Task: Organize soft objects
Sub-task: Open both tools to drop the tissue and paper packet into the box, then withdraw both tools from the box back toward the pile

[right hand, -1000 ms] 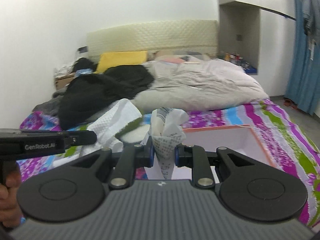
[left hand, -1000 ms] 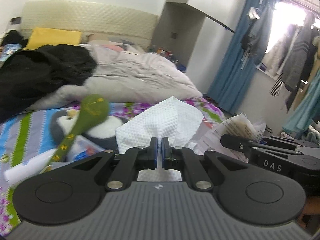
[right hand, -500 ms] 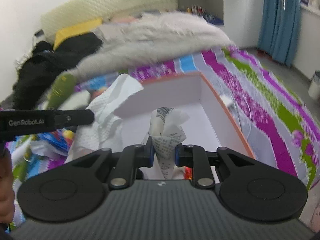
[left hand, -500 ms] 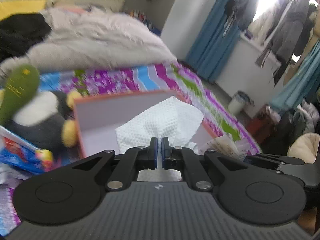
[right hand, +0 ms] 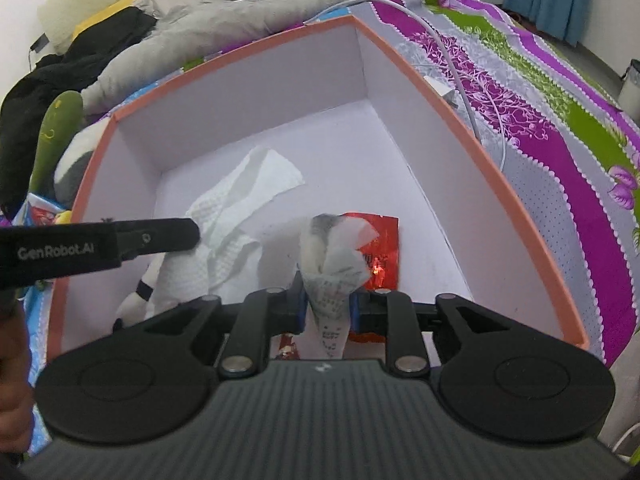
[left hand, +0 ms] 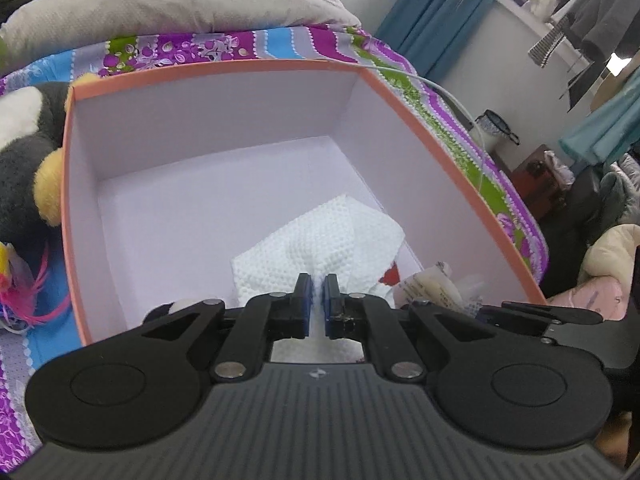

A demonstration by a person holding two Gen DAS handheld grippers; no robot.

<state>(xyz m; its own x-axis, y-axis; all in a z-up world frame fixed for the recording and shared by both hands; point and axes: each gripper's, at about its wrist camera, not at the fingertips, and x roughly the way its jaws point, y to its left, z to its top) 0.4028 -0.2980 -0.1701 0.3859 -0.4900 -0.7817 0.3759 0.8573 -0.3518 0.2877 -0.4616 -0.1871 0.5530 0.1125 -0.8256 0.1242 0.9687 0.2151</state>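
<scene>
Both tools inside orange-rimmed box (left hand: 432,108) on bed; far half of floor bare. Left tool (left hand: 316,300) nearly closed, pinching white paper towel (left hand: 320,240). Right tool (right hand: 326,300) clamped around crumpled printed paper (right hand: 332,264). Right view alone shows red packet (right hand: 380,240), "GenRobot.AI" lettering. Left view: plush penguin (left hand: 24,152) outside wall.

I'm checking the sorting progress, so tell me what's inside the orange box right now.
Inside the orange box: a white paper towel gripped by the left gripper, crumpled printed paper gripped by the right gripper, and a red packet on the floor. The near floor is hidden.
</scene>
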